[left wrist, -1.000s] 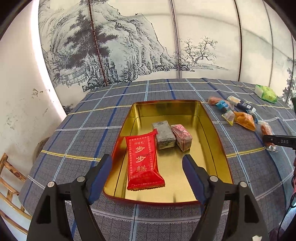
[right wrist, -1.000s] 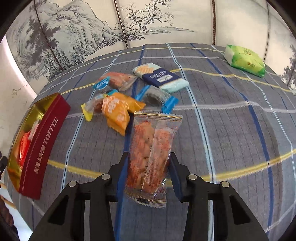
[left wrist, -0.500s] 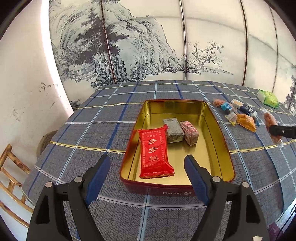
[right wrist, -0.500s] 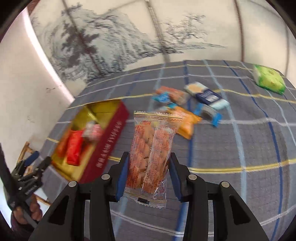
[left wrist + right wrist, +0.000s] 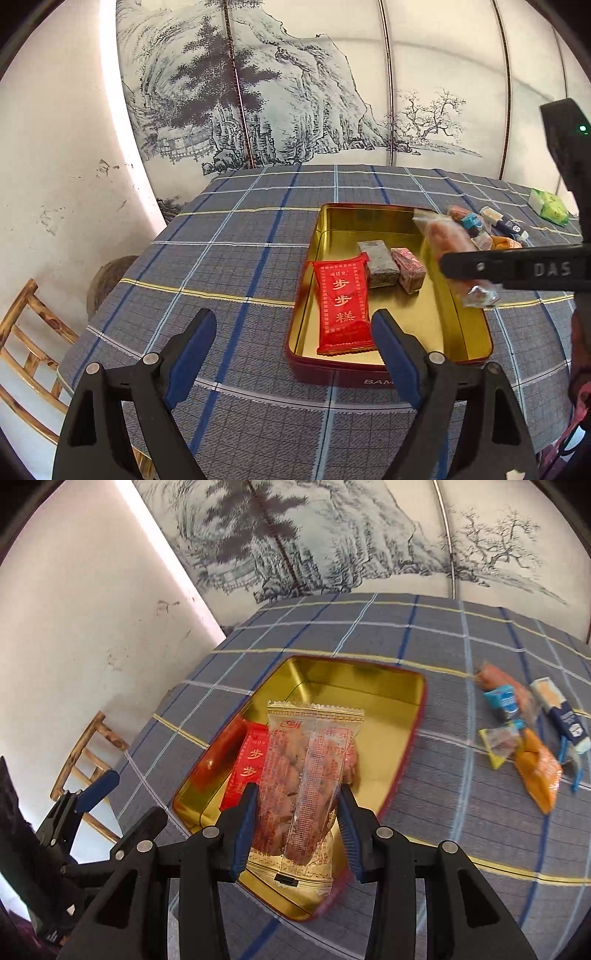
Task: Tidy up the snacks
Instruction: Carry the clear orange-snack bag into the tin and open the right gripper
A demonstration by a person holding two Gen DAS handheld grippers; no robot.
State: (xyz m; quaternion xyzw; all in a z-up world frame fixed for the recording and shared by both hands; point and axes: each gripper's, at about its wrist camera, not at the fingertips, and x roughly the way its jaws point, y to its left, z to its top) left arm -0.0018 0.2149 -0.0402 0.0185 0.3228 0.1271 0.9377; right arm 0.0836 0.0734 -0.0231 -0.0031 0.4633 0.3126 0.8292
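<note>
A gold-lined red tin (image 5: 354, 221) (image 5: 369, 690) lies open on the checked tablecloth. It holds a red packet (image 5: 341, 302) (image 5: 251, 760), a grey block (image 5: 380, 262) and a pink block (image 5: 408, 269). My right gripper (image 5: 298, 794) is shut on a clear packet of orange-brown snacks (image 5: 306, 768) and holds it above the tin. In the left wrist view that packet (image 5: 448, 240) hangs over the tin's right side. My left gripper (image 5: 293, 325) hovers at the tin's near left corner, its jaws opening with nothing between them.
Several loose snack packets (image 5: 480, 229) (image 5: 537, 771) lie on the cloth right of the tin, with a green packet (image 5: 550, 206) farther off. A wooden chair (image 5: 26, 332) (image 5: 85, 753) stands past the table's left edge. A painted screen (image 5: 295, 92) closes the back.
The right gripper carried the clear packet left from the loose snacks to above the tin. The left gripper drew back and left from the tin, and its jaws spread a little wider.
</note>
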